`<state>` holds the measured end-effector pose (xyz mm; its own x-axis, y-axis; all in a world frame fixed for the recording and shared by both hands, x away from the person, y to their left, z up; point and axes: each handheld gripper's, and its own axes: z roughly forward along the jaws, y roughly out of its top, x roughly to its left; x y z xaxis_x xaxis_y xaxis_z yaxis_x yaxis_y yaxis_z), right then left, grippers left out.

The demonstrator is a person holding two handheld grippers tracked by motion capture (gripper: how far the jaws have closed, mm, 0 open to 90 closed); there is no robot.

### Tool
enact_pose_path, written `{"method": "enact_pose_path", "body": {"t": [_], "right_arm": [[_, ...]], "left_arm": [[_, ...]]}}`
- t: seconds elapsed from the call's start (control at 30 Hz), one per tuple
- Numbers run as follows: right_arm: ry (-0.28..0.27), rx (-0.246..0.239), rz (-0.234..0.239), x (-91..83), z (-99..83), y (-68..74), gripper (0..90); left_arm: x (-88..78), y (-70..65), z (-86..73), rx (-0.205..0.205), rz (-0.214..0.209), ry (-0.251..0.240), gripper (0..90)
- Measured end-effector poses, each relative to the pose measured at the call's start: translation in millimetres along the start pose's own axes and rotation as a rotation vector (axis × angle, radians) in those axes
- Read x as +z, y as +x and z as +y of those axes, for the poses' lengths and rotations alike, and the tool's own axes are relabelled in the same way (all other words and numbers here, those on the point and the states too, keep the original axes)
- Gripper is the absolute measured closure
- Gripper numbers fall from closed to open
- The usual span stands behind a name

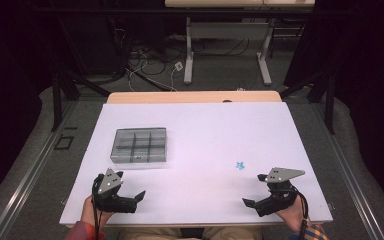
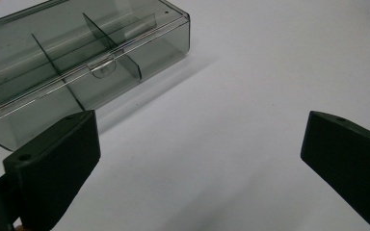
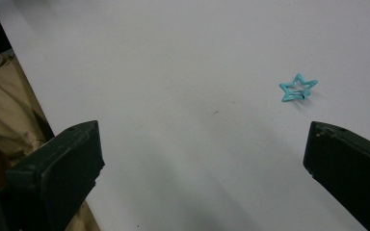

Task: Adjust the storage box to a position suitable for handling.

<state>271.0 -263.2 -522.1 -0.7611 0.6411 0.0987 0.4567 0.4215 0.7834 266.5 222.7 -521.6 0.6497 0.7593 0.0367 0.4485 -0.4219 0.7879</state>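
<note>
1. Nearest the camera in the high view, the person's hands come in from the bottom edge, each bearing a black gripper over the white table [image 1: 200, 135]. The left gripper [image 1: 131, 186] sits at the near left, the right gripper [image 1: 255, 190] at the near right, well apart from each other, and both wear a grey three-cornered plate on top.
2. The left gripper [image 2: 197, 159] has its jaws spread wide with nothing between them; its own view shows matte black, blocky pads with bare white surface in the gap.
3. The right gripper [image 3: 202, 159] likewise stands with its jaws wide apart and empty. Its view catches a fold of tan cloth [image 3: 9, 110] at the table's near edge.
4. Just beyond the right gripper lies a small star clip [image 1: 240, 165], turquoise, alone on the white surface and touched by neither gripper. The high view gives only a blue speck; the right gripper view shows the star clip [image 3: 297, 88] as a hollow five-pointed outline.
5. Farther off, ahead of the left gripper, rests a compartment box [image 1: 139, 145] of smoky clear plastic, rectangular and divided by thin walls.
6. The left gripper view shows the compartment box [image 2: 72, 62] with its lid closed and a small curved latch on the front edge.
</note>
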Motion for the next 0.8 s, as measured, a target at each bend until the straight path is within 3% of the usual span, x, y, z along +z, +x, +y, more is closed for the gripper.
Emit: {"method": "enact_pose_path", "body": {"t": [0.67, 0.8], "right_arm": [[0.008, 0.018, -0.004, 0.1, -2.0, -0.6, 0.0], [0.01, 0.018, -0.002, 1.0, -1.2, -0.4, 0.0]], "left_arm": [[5.1, 7.6, 9.3, -0.011, 0.03, 0.009, 0.2], [7.9, 15.0, 12.2, -0.046, 0.032, 0.013, 0.2]]}}
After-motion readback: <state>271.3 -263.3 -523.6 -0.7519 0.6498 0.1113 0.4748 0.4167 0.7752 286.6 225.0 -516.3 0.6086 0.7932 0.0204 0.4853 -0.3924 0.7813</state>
